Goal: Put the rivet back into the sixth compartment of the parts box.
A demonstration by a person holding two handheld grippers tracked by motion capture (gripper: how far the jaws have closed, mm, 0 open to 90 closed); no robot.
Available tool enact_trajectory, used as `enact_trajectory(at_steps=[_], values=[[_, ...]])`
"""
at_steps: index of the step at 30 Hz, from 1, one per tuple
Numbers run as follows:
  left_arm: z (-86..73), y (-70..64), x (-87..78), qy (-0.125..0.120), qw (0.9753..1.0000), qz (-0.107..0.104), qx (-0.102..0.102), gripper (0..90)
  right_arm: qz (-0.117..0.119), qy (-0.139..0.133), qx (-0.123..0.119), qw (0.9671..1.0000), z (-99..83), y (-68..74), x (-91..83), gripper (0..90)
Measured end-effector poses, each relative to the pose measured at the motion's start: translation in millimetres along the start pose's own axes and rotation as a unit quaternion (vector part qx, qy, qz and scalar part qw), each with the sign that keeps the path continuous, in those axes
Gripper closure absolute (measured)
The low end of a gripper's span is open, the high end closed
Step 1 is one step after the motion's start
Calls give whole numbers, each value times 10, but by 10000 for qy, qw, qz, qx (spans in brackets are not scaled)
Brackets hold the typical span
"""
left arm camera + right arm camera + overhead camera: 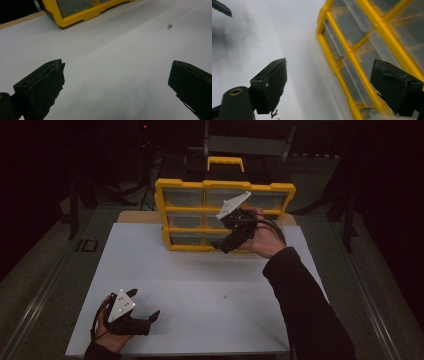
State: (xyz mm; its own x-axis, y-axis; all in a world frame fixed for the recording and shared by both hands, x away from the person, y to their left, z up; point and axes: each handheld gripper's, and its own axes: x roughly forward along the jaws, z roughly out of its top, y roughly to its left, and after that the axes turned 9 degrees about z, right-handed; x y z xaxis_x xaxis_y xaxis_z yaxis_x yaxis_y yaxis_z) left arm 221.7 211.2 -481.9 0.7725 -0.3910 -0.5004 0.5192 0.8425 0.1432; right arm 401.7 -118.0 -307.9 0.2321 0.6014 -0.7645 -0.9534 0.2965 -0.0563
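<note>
Nearest to me, my left tool rests low at the near left corner of the white counter, my hand wrapped around it from behind and its grey three-cornered plate facing up. Its jaws stand wide apart with nothing between them; in the left gripper view they frame only bare white surface. A little farther out, near the middle of the counter and well apart from both tools, lies a tiny screw, small and pale against the white; in the high view it is no more than a dark speck.

Beyond that, my right arm in its dark sleeve reaches forward and to the left across the counter. My right tool is up at the far side, tilted over, its tips pointing down and left at the bottom row of the yellow organizer. Its jaws are also spread wide and hold nothing. In the right gripper view the picture is turned and somewhat blurred: one jaw sits in front of the clear drawers and the other over bare counter. I cannot tell whether the tips touch it.

The organizer stands upright at the far edge of the counter, three rows of clear-fronted drawers in a yellow frame, all looking shut, with a yellow carry handle on top. Behind it the room is dark.
</note>
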Motion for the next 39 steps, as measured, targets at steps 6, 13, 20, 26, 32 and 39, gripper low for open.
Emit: enact_trajectory(at_steps=[6, 13, 20, 26, 32, 39], values=[[0, -2, 2, -8, 10000, -3, -13, 10, 167, 20, -150, 9997, 21, 126, 180, 140], [-1, -3, 2, 0, 10000, -8, -2, 10, 369, 162, -277, 9988, -18, 277, 419, 142], [0, -1, 1, 3, 10000, -3, 2, 10, 501, 302, -325, 9978, -97, 353, 599, 142], [-1, 4, -3, -5, 10000, 3, 2, 10, 581, 477, -314, 9967, -181, 394, 714, 143], [1, 2, -5, 9, 10000, 2, 11, 10, 641, 618, -300, 9956, -294, 419, 805, 143], [0, 3, -5, -2, 10000, 9, 3, 10, 717, 728, -201, 9946, -438, 424, 902, 144]])
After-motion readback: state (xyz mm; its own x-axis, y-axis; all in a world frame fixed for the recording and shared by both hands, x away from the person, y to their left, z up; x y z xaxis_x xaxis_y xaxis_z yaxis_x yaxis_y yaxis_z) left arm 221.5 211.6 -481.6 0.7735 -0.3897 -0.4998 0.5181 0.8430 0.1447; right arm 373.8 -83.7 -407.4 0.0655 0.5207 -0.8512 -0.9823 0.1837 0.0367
